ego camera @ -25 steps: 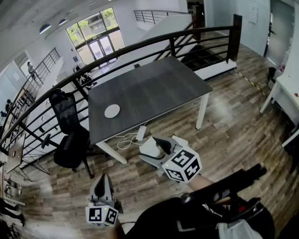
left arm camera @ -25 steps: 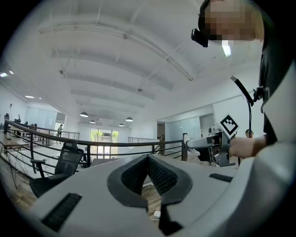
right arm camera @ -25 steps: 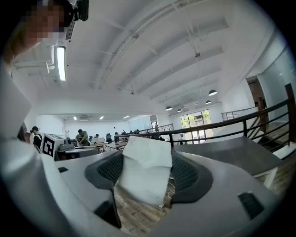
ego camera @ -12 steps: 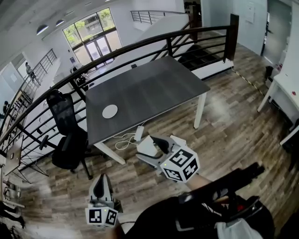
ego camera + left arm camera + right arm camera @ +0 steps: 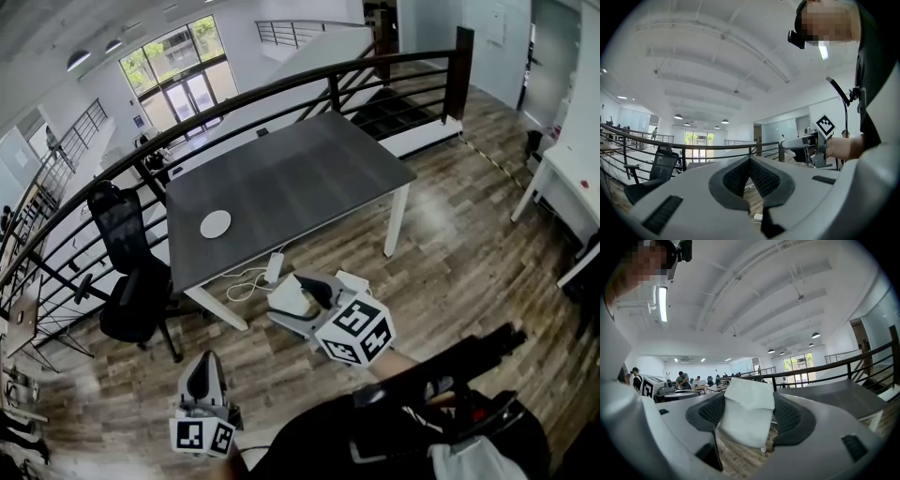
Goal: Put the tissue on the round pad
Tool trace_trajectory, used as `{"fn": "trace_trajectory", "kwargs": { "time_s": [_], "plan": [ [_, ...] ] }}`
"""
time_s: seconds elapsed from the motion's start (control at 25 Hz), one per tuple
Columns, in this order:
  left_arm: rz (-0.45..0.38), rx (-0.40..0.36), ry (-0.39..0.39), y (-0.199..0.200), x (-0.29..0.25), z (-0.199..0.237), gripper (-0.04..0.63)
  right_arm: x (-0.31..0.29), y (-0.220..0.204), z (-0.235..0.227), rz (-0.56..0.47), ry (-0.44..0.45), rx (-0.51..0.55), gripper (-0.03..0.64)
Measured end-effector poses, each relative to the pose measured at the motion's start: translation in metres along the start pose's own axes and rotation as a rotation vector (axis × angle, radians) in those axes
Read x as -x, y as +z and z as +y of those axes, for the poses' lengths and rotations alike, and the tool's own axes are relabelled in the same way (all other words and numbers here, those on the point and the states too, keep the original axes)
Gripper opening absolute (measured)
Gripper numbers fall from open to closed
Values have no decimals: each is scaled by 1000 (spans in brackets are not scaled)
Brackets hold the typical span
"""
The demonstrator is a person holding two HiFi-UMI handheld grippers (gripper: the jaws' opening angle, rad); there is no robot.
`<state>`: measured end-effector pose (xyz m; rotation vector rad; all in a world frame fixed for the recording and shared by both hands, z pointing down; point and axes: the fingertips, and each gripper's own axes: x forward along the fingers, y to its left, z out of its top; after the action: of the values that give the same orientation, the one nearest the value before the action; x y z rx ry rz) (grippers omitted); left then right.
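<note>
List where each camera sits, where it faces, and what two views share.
Head view: on the head, steeply down at the table, round pad and floor; left gripper and right gripper show.
Left gripper view: on that gripper, tilted up at ceiling and railing; shut empty jaws, the person's torso.
Right gripper view: on that gripper, facing the table; jaws shut on the tissue.
Shared: head and right gripper views both show tissue and table.

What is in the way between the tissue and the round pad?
Nothing visible. The right gripper holds the tissue over the floor, short of the table; the tabletop around the round pad is bare.
</note>
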<state>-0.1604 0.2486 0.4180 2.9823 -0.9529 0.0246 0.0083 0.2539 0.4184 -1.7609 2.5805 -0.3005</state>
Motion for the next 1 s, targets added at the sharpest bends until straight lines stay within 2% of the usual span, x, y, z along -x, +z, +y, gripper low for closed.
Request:
{"fn": "trace_trajectory", "kwargs": {
  "time_s": [0.16, 0.52, 1.0],
  "plan": [
    [-14, 30, -1, -1, 3, 12, 5, -8, -2, 5, 3, -5, -6, 328],
    [13, 40, 14, -9, 14, 29, 5, -20, -2, 16, -3, -10, -11, 327],
    [-4, 58, -21, -13, 46, 63, 5, -50, -8, 53, -6, -36, -21, 328]
  ]
}}
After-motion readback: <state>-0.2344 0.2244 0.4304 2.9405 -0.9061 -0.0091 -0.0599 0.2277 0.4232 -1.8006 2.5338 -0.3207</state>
